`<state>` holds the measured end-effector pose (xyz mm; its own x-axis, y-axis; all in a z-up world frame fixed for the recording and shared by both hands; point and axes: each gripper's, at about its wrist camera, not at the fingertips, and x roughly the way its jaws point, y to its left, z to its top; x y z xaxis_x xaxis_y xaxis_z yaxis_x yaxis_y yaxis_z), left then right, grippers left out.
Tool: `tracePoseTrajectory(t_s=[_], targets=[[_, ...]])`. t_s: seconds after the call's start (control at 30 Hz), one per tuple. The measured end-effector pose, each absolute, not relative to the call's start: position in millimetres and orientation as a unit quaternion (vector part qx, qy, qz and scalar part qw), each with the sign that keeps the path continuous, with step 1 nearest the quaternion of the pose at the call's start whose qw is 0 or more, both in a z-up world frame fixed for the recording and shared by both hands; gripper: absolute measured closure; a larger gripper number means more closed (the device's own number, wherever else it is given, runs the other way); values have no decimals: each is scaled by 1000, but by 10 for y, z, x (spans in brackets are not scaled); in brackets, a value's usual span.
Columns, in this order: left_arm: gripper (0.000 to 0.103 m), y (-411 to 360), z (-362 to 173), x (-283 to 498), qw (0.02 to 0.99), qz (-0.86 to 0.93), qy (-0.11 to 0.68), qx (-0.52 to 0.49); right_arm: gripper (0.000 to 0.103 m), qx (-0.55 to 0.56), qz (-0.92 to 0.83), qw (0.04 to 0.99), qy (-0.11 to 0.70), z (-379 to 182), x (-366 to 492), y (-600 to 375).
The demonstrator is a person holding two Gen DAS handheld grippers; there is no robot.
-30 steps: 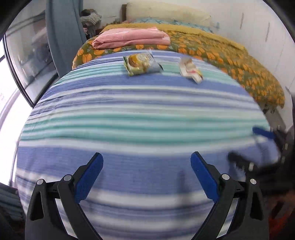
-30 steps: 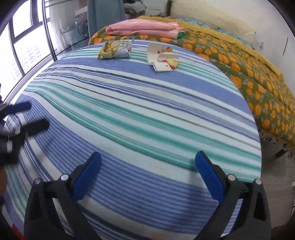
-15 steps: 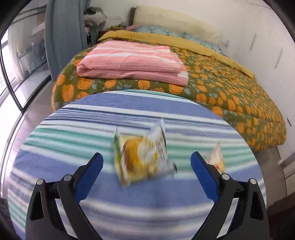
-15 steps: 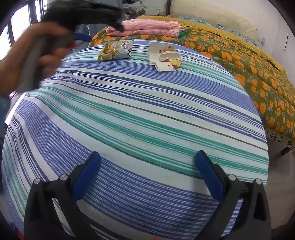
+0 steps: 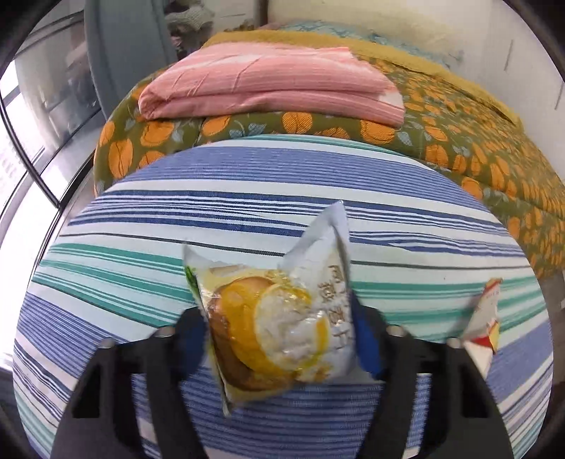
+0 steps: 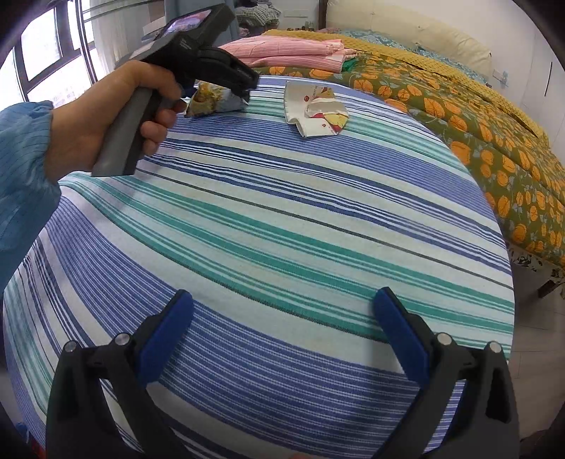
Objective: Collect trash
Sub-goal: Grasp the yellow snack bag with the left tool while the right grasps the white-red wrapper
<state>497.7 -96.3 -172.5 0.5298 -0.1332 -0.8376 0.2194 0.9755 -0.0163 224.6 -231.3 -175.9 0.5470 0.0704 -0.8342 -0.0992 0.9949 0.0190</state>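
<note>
A yellow-and-white snack wrapper (image 5: pixel 279 328) lies on the striped bedspread (image 5: pixel 247 212) between the fingers of my left gripper (image 5: pixel 279 342), whose blue pads press its two sides. It also shows in the right wrist view (image 6: pixel 212 100), under the left gripper (image 6: pixel 243 91) held by a hand. A crumpled white-and-red paper wrapper (image 6: pixel 316 113) lies to its right, also at the right edge of the left wrist view (image 5: pixel 483 332). My right gripper (image 6: pixel 282 335) is open and empty, low over the near part of the bedspread (image 6: pixel 282 219).
A folded pink blanket (image 5: pixel 268 84) lies on an orange-patterned green quilt (image 5: pixel 459 141) behind the striped spread. A cream headboard (image 6: pixel 406 28) is at the back. Windows (image 6: pixel 46 46) are on the left; floor (image 6: pixel 536 317) on the right.
My left gripper has moved forward across the bed to the snack wrapper and closed its fingers on it. My right gripper has stayed open and nearly still.
</note>
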Motion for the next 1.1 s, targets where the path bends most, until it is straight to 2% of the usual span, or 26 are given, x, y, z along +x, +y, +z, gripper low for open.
tracePoseTrajectory(t_s=[0.1, 0.33, 0.5, 0.67, 0.7, 0.8, 1.0, 1.1], targets=[[49, -874, -1622, 4837, 875, -113, 468, 50, 5, -15, 48, 879, 473, -1759, 2245, -2313], [49, -390, -1365, 3840, 868, -169, 456, 97, 5, -15, 48, 879, 473, -1755, 2246, -2307], [48, -11, -1519, 3129, 861, -175, 470, 87, 5, -15, 48, 879, 473, -1755, 2246, -2309], [44, 115, -1677, 2845, 871, -154, 458, 83, 5, -15, 48, 879, 473, -1754, 2247, -2308], [40, 125, -1688, 2822, 874, -151, 454, 85, 5, -15, 48, 879, 473, -1755, 2247, -2310], [18, 93, -1754, 2807, 875, -139, 452, 99, 4, -12, 49, 879, 474, -1754, 2245, -2319], [5, 218, -1829, 2827, 875, -134, 459, 71, 5, 16, 9, 890, 456, -1582, 2556, -2571], [4, 229, -1835, 2836, 876, -132, 459, 68, 5, 10, 7, 894, 449, -1431, 2919, -2532]])
